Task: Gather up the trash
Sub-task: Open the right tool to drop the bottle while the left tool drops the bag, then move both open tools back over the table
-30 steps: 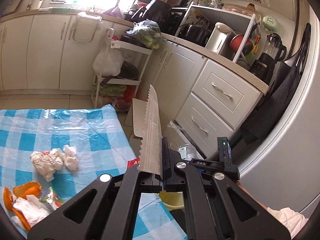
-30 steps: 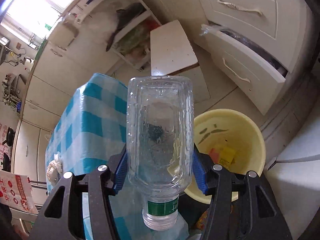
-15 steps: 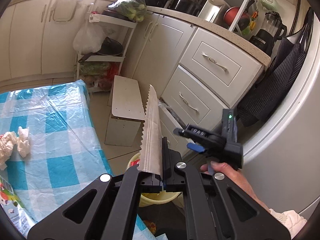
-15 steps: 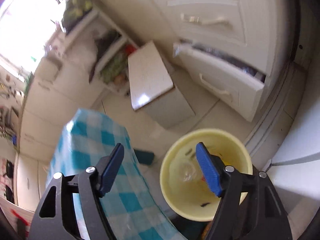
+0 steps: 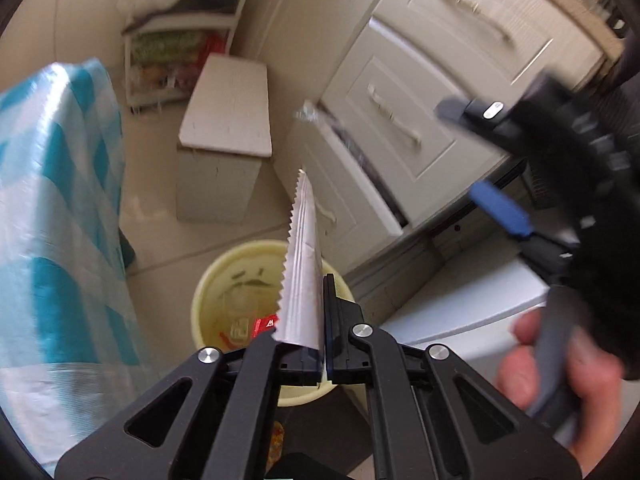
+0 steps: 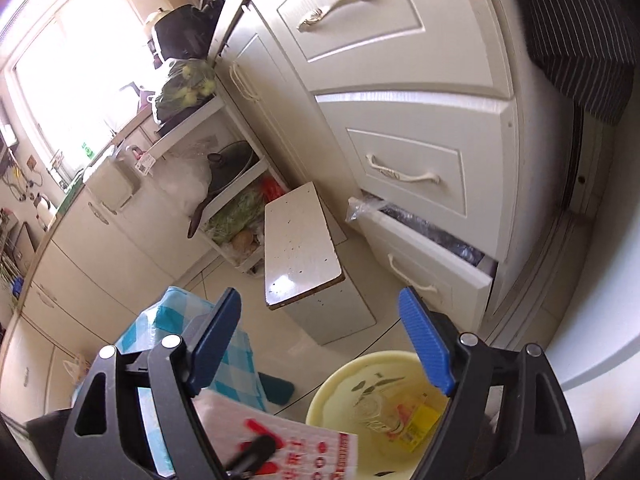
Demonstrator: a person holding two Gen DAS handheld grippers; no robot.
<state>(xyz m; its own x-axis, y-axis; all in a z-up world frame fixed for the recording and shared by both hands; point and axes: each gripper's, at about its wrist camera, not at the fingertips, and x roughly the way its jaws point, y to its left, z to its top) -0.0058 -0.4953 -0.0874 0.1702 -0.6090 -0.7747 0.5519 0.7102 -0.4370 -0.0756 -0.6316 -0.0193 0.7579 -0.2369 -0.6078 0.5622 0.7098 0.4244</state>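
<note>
Spreading across the room are cream kitchen cabinets [image 6: 404, 80], the lowest drawer [image 6: 424, 264] pulled out above a pale tiled floor [image 6: 224, 284]. A tabletop under a blue-and-white checked plastic cloth [image 5: 60, 208] stands left of a round pale-yellow plastic bin [image 5: 212, 292] on the floor. Inside it lies a clear plastic bottle [image 6: 376, 412] among wrappers. The left tongs [image 5: 322, 360] are clamped on a flat silver foil wrapper with a saw-toothed edge [image 5: 302, 264], edge-on, long axis pointing away over the bin. The right tongs [image 6: 320, 344] are opening, empty.
</note>
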